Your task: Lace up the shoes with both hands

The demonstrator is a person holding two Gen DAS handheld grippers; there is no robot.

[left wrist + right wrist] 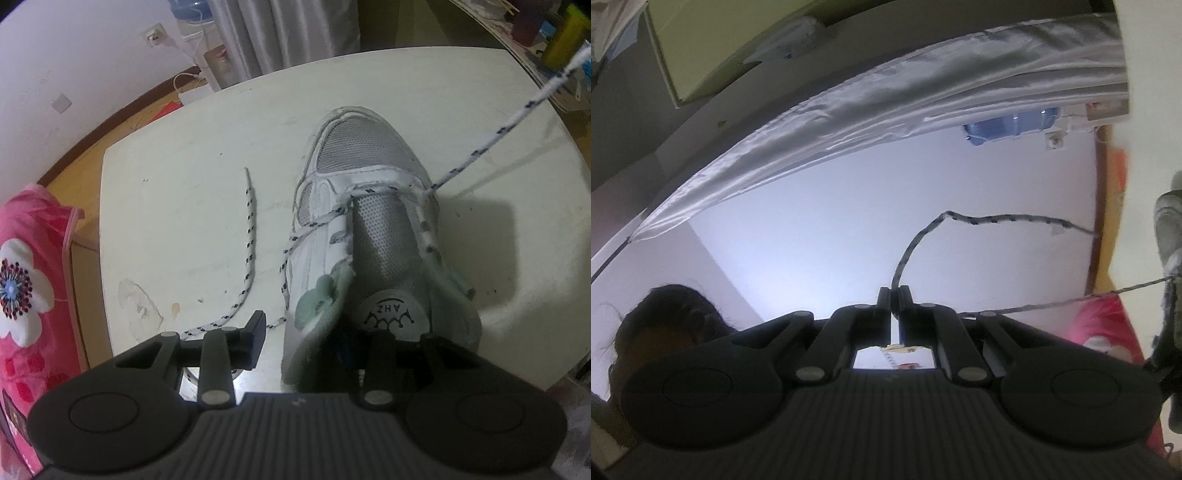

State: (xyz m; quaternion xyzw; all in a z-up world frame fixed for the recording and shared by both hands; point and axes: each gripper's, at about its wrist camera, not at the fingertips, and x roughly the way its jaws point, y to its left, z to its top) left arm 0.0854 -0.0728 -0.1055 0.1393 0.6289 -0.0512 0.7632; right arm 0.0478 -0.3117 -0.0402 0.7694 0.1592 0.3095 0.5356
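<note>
Left wrist view, nearest first: the left tongs (332, 332) stand partly open astride the heel end of the shoe (369, 221), one finger (255, 332) outside its side wall and the other lost in the dark of the collar. I judge this a bracing hold, pinning the shoe to the worktop (177, 206) so that pulling on the lace cannot drag it; whether the pads actually press on the collar I cannot tell. The shoe lies toe away from the camera, tongue exposed, only its lowest eyelets threaded. One lace end (249, 221) lies slack on the worktop beside the shoe, seemingly left for a later pass. The other lace run (491, 136) leaves the far-side eyelet and stretches taut up and away, probably to draw its slack through.

Right wrist view: the right tongs (894, 295) are pinched fully together on that lace, whose free tip (997, 218) arcs loosely beyond the fingers against the wall. The shoe sits at the frame's right edge, with the strand running back to it.
</note>
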